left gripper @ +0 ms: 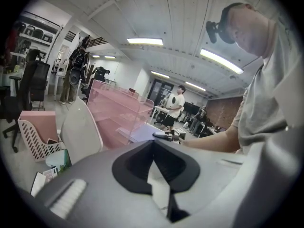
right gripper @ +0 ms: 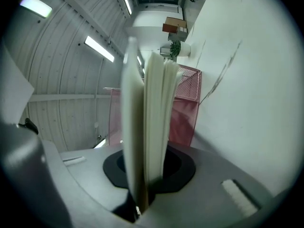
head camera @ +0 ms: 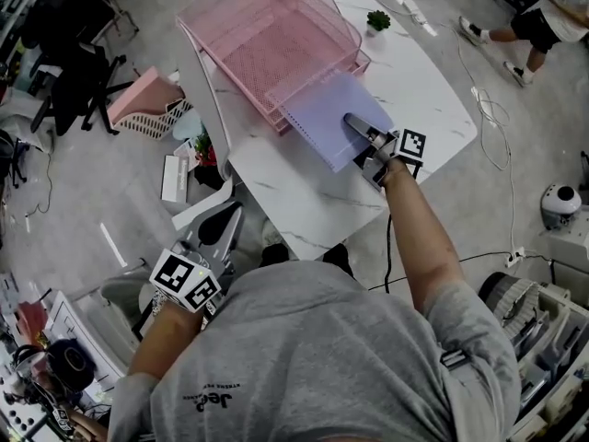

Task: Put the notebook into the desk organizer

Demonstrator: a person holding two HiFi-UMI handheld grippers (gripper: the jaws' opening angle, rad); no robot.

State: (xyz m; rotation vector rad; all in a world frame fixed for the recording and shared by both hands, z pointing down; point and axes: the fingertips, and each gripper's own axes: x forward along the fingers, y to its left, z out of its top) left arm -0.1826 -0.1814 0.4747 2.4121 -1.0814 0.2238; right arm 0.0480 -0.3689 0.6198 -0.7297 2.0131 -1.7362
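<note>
1. Edges: the pink mesh desk organizer (head camera: 276, 53) stands at the far left end of the white marble counter (head camera: 414, 90), with its open front facing you. Bare counter lies to the right of it and on your near side. A small potted plant (head camera: 378, 20) stands near the far edge, well apart from the notebook.
2. Off the counter: a white chair (head camera: 198, 212) sits just beside the near-left edge. A pink basket (head camera: 147, 109) lies on the floor further left.
3. Task item: the lavender notebook (head camera: 327, 122) is held flat over the counter. Its far edge meets the mouth of the organizer's lower tier, under the upper tray's rim. How far in it reaches cannot be told.
4. Right gripper (head camera: 357, 125): your jaws are clamped on the notebook's near right part. In the right gripper view the page block (right gripper: 154, 118) runs edge-on straight out between the 2 jaws, with the pink mesh (right gripper: 187, 113) behind it.
5. Left gripper (head camera: 216, 233): you hold it low beside the chair, off the counter. Its jaws are closed with nothing between them.
6. Writing: each gripper carries black-and-white square markers with no readable text. The print on the grey shirt is too small to read.
</note>
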